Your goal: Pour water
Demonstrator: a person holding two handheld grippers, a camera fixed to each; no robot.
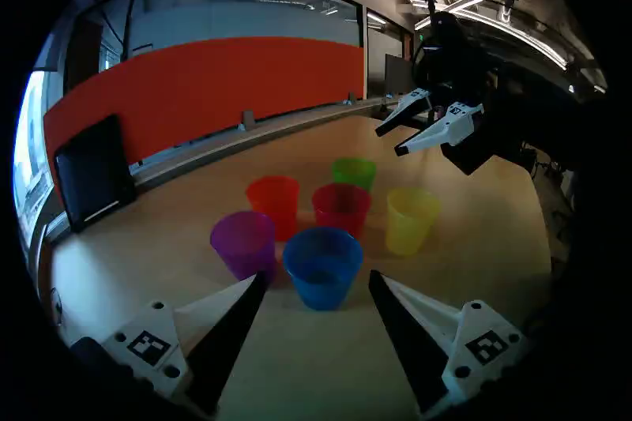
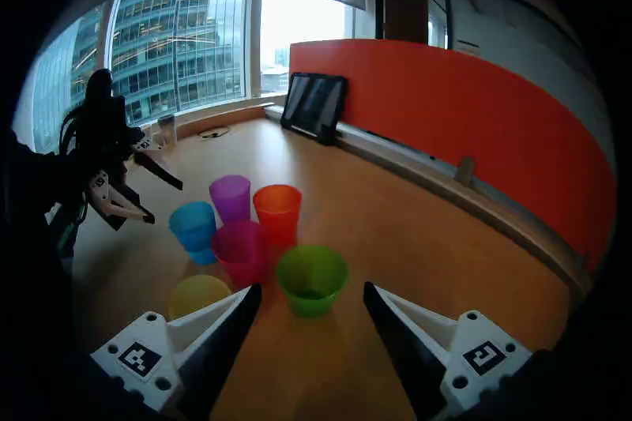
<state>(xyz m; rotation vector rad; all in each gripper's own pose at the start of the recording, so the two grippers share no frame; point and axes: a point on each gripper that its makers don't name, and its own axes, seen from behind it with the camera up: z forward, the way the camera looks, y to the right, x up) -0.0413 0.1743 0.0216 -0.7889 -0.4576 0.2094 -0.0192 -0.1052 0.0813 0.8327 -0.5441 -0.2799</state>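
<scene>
**Clearance about the red cup (image 1: 341, 208).** Five cups ring it with only narrow gaps: blue cup (image 1: 322, 267), purple cup (image 1: 245, 243), orange cup (image 1: 274, 201), green cup (image 1: 354, 171) and yellow cup (image 1: 409, 219). Outside the ring the table (image 1: 482, 223) lies bare on every side. The right gripper (image 1: 388, 143) hangs in the air beyond the red cup. A tablet (image 1: 93, 172) stands well apart, past the purple cup.

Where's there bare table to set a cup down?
The table is bare between the orange cup and the orange wall, and between the purple cup and the black tablet. The six cups crowd together in the middle; the red cup is hemmed in.
</scene>
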